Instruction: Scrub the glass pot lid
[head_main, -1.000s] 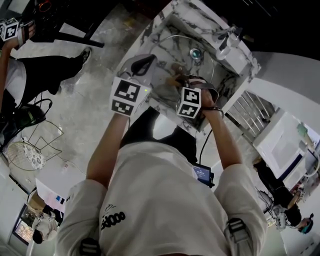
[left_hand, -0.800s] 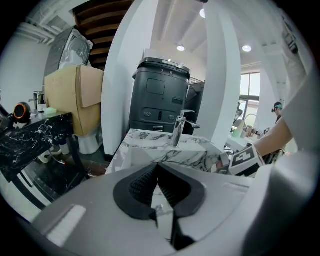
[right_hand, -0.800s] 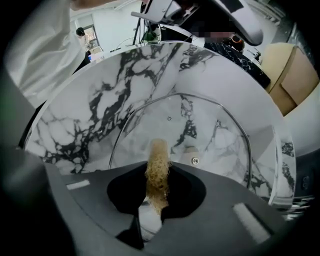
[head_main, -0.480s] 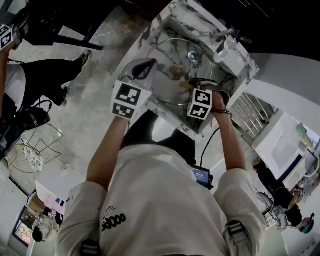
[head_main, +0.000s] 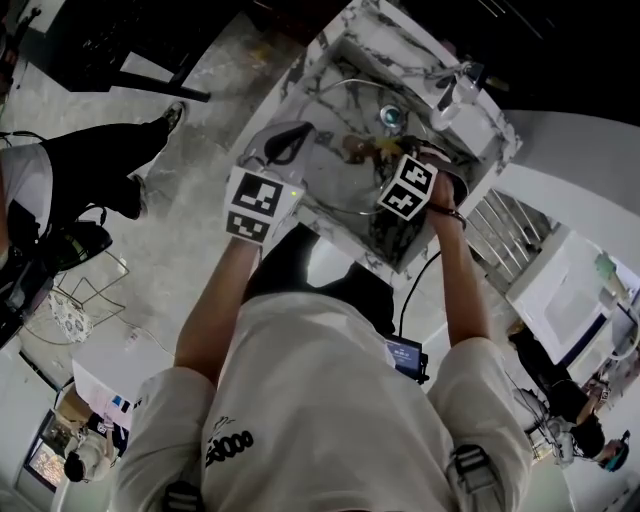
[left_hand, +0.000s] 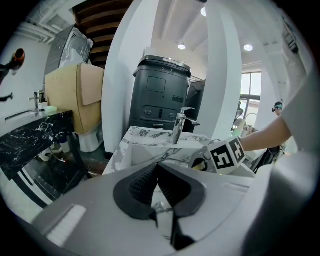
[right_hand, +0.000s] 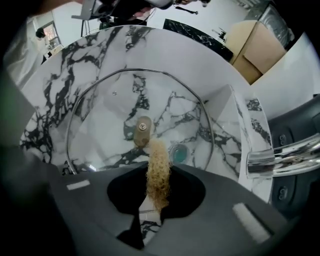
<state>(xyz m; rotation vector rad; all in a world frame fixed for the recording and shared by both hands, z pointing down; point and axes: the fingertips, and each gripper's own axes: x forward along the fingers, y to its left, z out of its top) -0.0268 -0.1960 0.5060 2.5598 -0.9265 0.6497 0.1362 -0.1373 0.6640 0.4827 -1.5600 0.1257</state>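
The glass pot lid (right_hand: 105, 110) with a steel rim leans in the marble sink (head_main: 330, 225); its tan knob (right_hand: 142, 130) faces my right gripper. My right gripper (right_hand: 156, 192) is shut on a tan curly scrubber (right_hand: 159, 160), whose tip touches the knob. In the head view the right gripper (head_main: 388, 152) reaches over the lid (head_main: 335, 170) from the right. My left gripper (head_main: 285, 138) is at the lid's left rim. Its jaws (left_hand: 159, 172) are shut, with a thin shiny edge, apparently the rim, between them.
A chrome faucet (head_main: 455, 85) stands at the sink's far corner, also seen as a spout (right_hand: 285, 152) on the right. A teal drain (right_hand: 178, 152) lies behind the lid. Other people stand on the floor around the sink (head_main: 90, 170).
My right gripper has moved farther into the sink with the scrubber, toward the lid's knob. The left gripper has stayed at the lid's left rim.
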